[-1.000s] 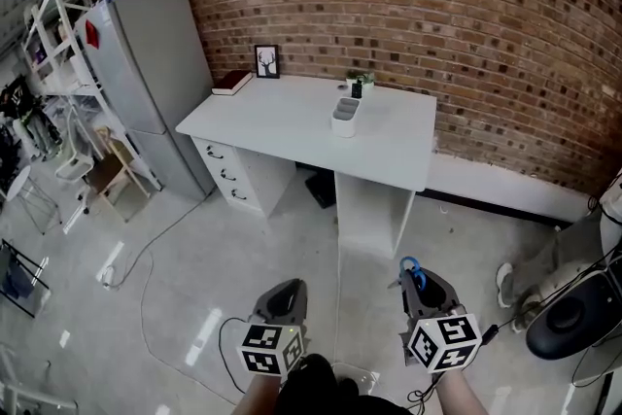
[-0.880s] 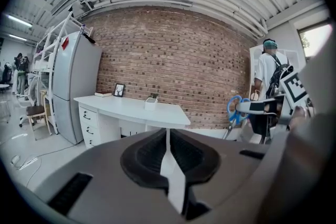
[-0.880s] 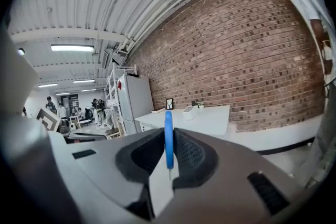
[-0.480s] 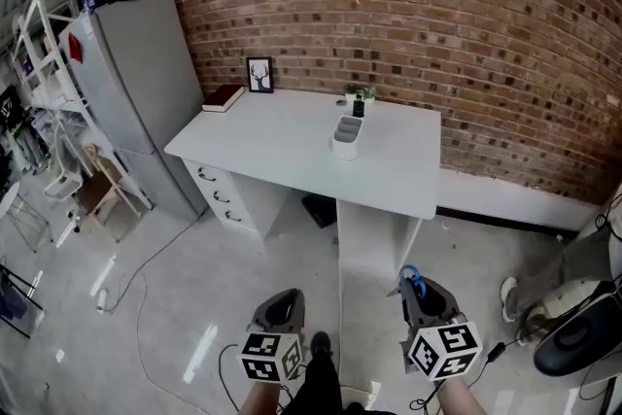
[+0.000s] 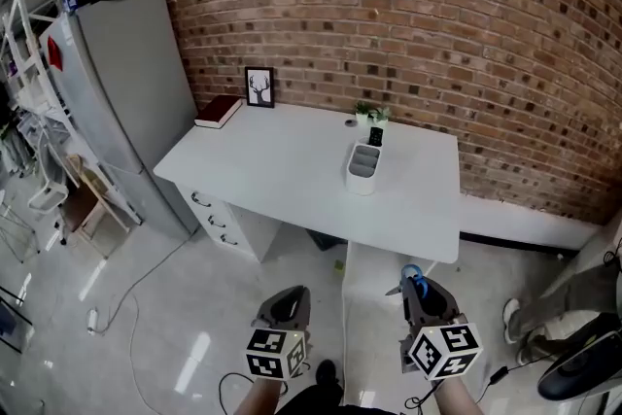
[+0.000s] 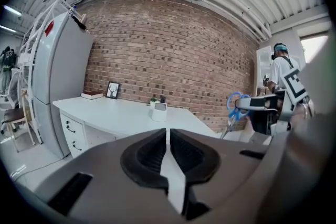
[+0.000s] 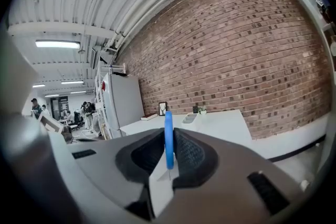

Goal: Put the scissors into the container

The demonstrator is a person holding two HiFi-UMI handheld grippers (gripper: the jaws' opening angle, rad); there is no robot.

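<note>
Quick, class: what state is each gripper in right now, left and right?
Left gripper: closed, holding nothing.
Right gripper: closed on the blue-handled scissors.

In the head view both grippers sit low and level, a gap between them. The left gripper is at about 6 o'clock and the right gripper at about 5 o'clock, both pointing toward 12 o'clock. The left jaws are pressed together with nothing between them. The right jaws clamp the blue handle of the scissors.
</note>
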